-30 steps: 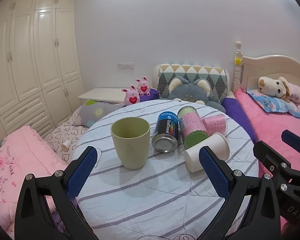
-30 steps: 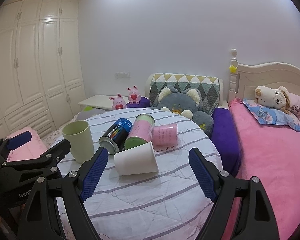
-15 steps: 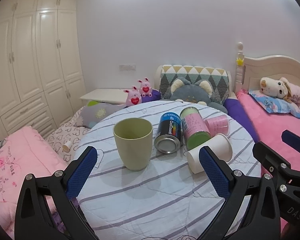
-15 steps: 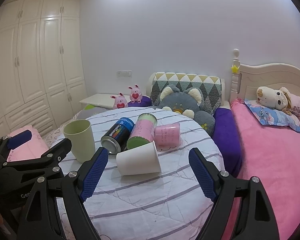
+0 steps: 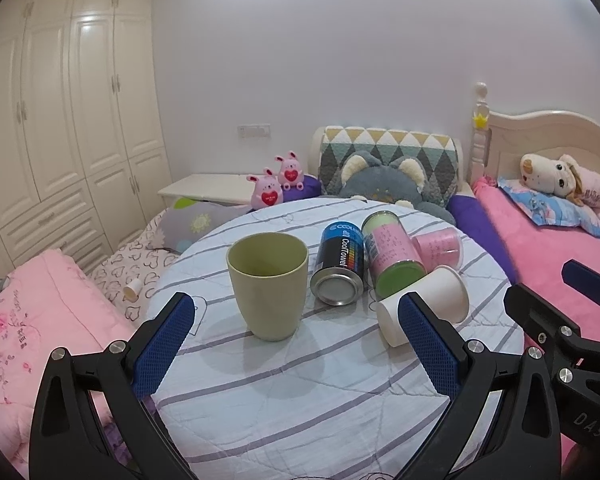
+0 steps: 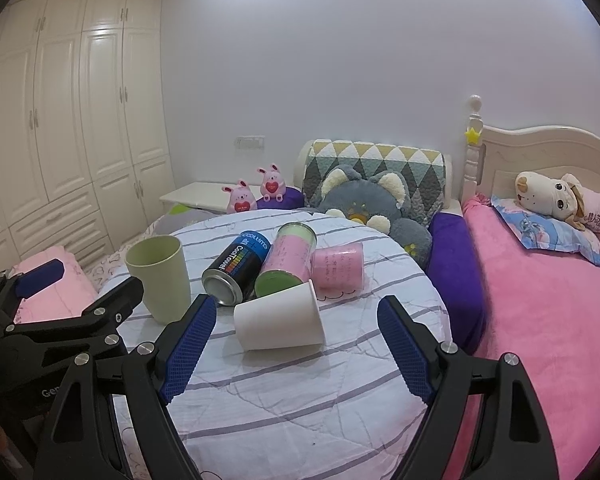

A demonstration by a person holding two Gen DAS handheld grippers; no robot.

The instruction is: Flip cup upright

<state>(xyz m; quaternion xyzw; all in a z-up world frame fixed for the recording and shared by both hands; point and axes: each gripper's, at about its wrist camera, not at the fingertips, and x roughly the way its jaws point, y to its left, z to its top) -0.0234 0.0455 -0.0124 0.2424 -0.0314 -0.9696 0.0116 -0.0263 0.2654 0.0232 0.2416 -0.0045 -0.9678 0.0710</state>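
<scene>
From my left camera, the green cup [image 5: 267,285] stood upright and dead ahead on the striped table [image 5: 300,392], its hollow plainly visible, while the white cup [image 5: 424,304] lay on its side off to the right, its lower part hidden behind my left gripper's [image 5: 296,350] right finger. My right camera showed that white cup [image 6: 278,315] whole: tipped over, mouth towards the right, lying between the fingers of my right gripper [image 6: 296,344] but farther out, touched by neither. It rested just in front of the black can [image 6: 236,268] and green-capped tube [image 6: 287,258], with the pink roll [image 6: 337,266] beyond. Only the right view caught the roll's full length. Both grippers hovered low over the near edge of the table, level and pointing forward, fingers spread wide and holding nothing. Each camera caught the other gripper at its edge.
</scene>
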